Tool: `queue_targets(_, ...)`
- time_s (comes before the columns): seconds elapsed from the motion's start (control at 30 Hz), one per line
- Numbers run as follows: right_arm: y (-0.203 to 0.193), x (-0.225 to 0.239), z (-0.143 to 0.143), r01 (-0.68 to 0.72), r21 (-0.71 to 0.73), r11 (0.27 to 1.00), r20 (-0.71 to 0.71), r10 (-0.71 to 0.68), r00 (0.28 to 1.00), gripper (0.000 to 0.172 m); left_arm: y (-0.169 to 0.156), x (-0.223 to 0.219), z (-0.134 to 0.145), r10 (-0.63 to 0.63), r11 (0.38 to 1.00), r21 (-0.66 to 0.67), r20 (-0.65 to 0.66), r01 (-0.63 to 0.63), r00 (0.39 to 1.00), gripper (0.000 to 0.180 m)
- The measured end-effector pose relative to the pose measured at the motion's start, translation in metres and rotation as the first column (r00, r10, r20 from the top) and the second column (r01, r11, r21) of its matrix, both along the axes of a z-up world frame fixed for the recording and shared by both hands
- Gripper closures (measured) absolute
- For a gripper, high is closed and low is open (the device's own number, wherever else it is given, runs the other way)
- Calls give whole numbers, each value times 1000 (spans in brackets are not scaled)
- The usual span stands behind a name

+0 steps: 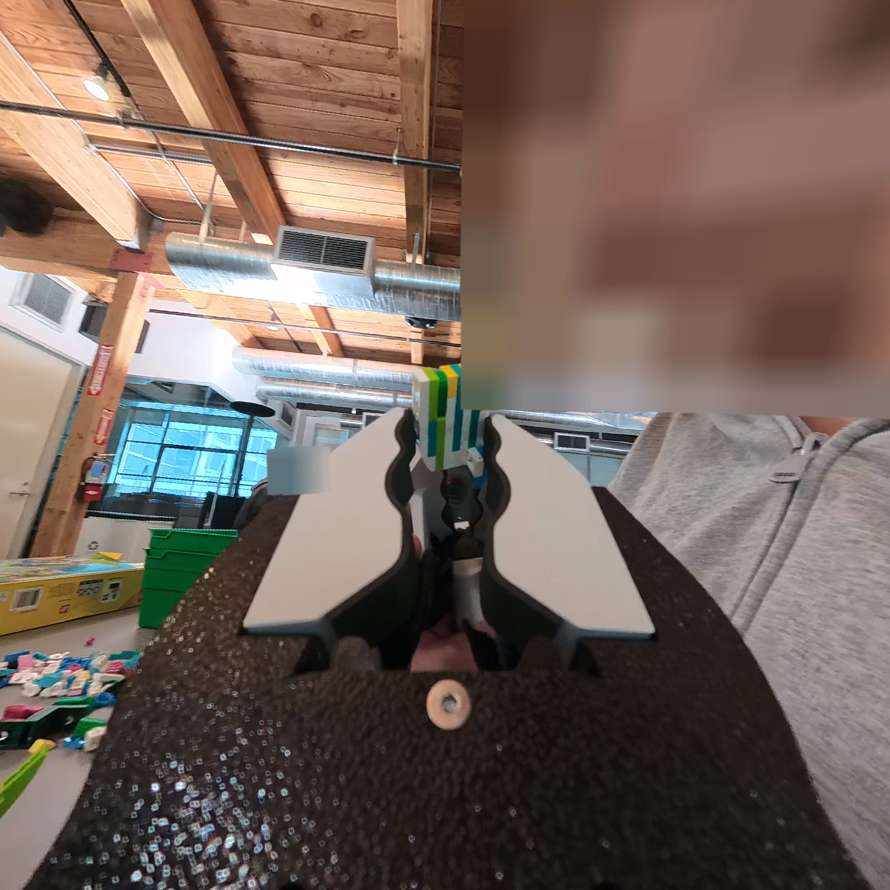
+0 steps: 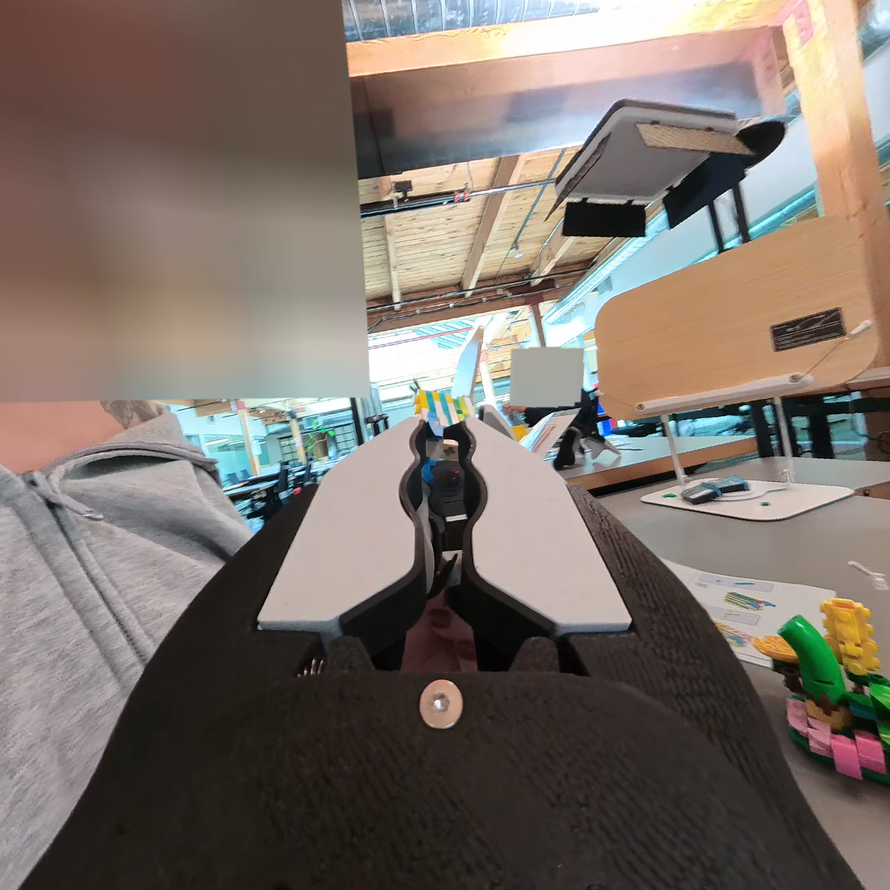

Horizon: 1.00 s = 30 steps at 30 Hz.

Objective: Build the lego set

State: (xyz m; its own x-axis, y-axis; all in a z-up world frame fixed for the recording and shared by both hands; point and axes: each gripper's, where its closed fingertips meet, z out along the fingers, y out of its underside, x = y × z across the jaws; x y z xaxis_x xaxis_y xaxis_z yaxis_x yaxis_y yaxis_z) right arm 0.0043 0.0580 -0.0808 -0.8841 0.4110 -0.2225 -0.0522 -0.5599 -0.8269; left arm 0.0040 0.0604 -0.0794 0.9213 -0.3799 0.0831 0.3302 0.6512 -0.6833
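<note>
Both hand-held grippers are raised off the worktop and tipped up toward the ceiling, facing each other, with one small brick assembly between them.

Left hand-held gripper (image 1: 450, 445): jaws clamped on the striped brick block (image 1: 443, 424), white with green, teal and yellow bands. Both dark pads press its two sides; the block stands upright and pokes out above the fingertips. Likely the anchoring grip, holding the piece steady in mid-air close to the person's chest, in front of the grey hoodie (image 1: 751, 554).

Right hand-held gripper (image 2: 445, 426): fingers nearly together, a narrow gap at the tips. The same striped block (image 2: 440, 409) sits just beyond and above them, with a small white and blue part hanging from it into the gap. Whether these pads press on that part, I cannot tell.

Around the block, left wrist view: loose bricks (image 1: 58, 674) scattered on the worktop (image 1: 120, 631) well below and to the left, a green bin (image 1: 183, 568) and a yellow box (image 1: 62, 592) behind them. Right wrist view: a finished green, yellow and pink brick model (image 2: 838, 693) stands on the worktop far below to the right, printed sheets (image 2: 741, 607) beside it.
</note>
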Motion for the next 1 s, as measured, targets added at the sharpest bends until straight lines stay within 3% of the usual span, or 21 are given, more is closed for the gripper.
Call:
queue_targets(0.27, -3, 7, -4, -31, 137, 990, -41, 37, 998, 165, 0, 4, -4, -62, 998, -12, -4, 62, 998, 154)
queue_targets(0.57, -6, 10, -8, -95, 261, 961, 22, 92, 995, 167, -2, 8, -7, -106, 994, -23, -31, 106, 994, 154)
queue_targets(0.77, -4, 8, -10, -91, 266, 960, 20, 89, 996, 166, 2, 4, -10, -92, 995, -42, 0, 92, 996, 153)
queue_targets(0.87, 2, -4, -14, -67, 221, 973, 71, 52, 996, 164, 6, -12, -12, -71, 995, -64, 123, 79, 990, 154)
queue_targets(0.93, 9, -10, -14, -41, 185, 982, 80, 26, 996, 148, 8, -34, -17, -52, 992, -93, 284, 81, 958, 154)
queue_targets(1.0, 14, -17, -19, 30, 233, 972, 54, -43, 998, 146, 7, -49, -22, -70, 990, -86, 403, 114, 912, 153)
